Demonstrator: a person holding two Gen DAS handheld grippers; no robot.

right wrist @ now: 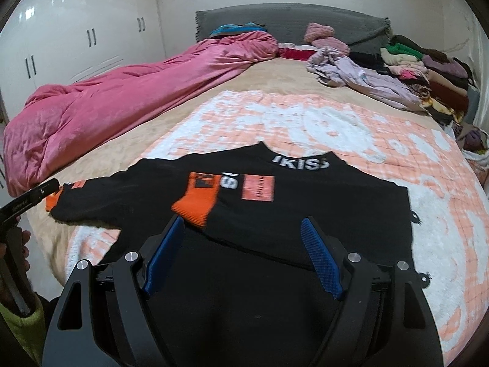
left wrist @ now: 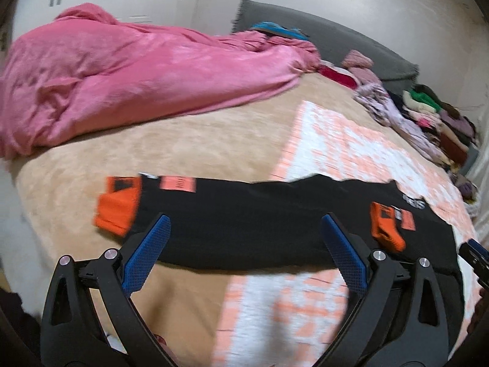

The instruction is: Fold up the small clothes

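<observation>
A small black shirt [left wrist: 244,217] with orange cuffs and white lettering lies flat on the peach-and-white blanket [left wrist: 336,140]. One sleeve with an orange cuff [left wrist: 117,208] stretches left; the other cuff [right wrist: 197,205] is folded onto the shirt's body [right wrist: 305,208]. My left gripper [left wrist: 244,223] is open and empty, just above the shirt's near edge. My right gripper [right wrist: 243,226] is open and empty over the shirt's lower part. The left gripper's tip [right wrist: 33,197] shows at the left edge of the right wrist view.
A crumpled pink duvet [left wrist: 122,76] fills the bed's left side. Loose lilac clothes [right wrist: 351,70] and a stack of folded clothes [right wrist: 428,70] lie at the far right by the grey headboard [right wrist: 290,21]. White wardrobes [right wrist: 76,30] stand to the left.
</observation>
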